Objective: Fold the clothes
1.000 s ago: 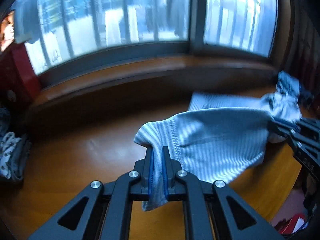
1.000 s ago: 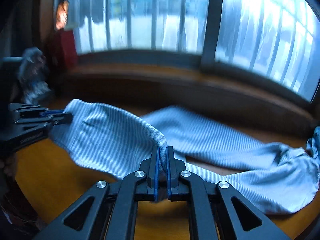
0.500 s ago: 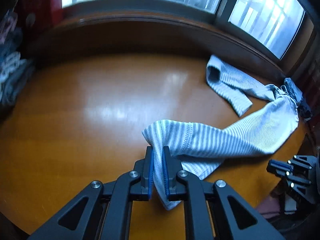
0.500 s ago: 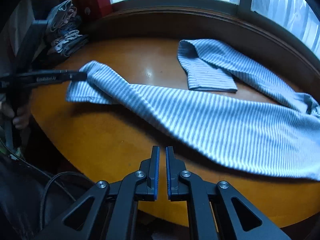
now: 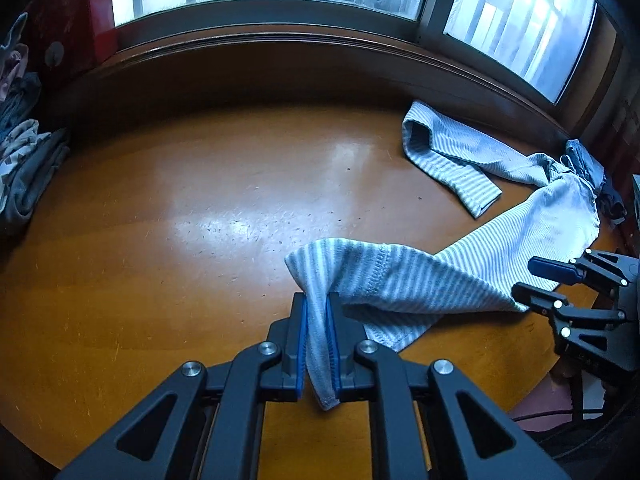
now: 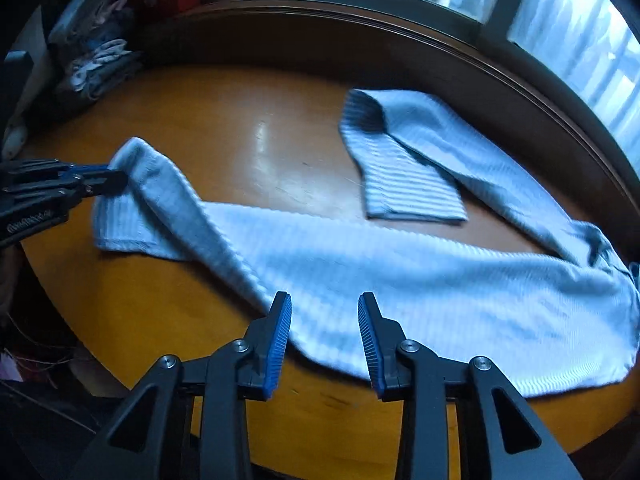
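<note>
By the window, striped pants lie unfolded on the wooden counter. Left gripper pinches one hem; right gripper fingers apart. Folding barely begun.

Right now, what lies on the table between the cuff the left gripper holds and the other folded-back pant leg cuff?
Nothing: bare glossy wooden table separates the striped pants cuff in the left gripper from the other cuff, clearest in the right wrist view.
</note>
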A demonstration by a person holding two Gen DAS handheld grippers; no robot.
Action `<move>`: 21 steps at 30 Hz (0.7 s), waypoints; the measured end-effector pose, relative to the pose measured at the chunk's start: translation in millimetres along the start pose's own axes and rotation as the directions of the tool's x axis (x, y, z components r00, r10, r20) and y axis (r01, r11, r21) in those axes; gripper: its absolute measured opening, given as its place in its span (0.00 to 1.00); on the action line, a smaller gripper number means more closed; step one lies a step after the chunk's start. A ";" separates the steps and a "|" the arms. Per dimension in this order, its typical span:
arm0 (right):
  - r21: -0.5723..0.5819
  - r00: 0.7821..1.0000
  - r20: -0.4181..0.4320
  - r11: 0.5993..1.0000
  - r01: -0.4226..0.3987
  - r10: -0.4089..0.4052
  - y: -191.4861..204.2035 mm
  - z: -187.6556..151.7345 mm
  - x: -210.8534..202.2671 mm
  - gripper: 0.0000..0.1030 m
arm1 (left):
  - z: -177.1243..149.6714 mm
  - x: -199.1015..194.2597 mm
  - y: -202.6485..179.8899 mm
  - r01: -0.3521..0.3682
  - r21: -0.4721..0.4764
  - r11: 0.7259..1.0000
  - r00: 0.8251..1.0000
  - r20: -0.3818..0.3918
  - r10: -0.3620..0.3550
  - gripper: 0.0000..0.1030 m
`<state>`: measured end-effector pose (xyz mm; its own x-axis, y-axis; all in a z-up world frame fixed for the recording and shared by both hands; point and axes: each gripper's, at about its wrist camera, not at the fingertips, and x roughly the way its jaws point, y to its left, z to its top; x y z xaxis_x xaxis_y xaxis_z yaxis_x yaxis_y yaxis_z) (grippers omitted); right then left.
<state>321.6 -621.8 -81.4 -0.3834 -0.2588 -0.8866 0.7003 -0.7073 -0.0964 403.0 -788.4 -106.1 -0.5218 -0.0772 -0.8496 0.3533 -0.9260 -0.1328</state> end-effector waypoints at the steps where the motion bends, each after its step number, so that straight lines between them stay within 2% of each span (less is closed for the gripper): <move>1: -0.008 1.000 0.003 1.000 -0.016 0.016 4.4 2.2 -0.5 0.34 | -0.7 -0.5 1.3 0.001 -0.003 1.000 1.000 -0.002 -0.001 0.09; 7: -0.091 0.999 0.002 0.995 -0.048 0.049 28.5 15.6 7.9 0.34 | -4.7 -7.2 3.7 0.002 -0.001 1.000 1.000 -0.002 -0.002 0.09; 21: -0.114 0.997 -0.031 0.991 -0.076 0.073 36.8 26.5 22.0 0.34 | -5.1 -9.5 2.0 0.005 -0.020 1.000 1.000 0.005 -0.005 0.09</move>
<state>323.0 -671.0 -92.4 -0.3123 -0.2893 -0.9049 0.7916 -0.6058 -0.0795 412.6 -787.6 -100.9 -0.5275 -0.0743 -0.8463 0.3663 -0.9187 -0.1477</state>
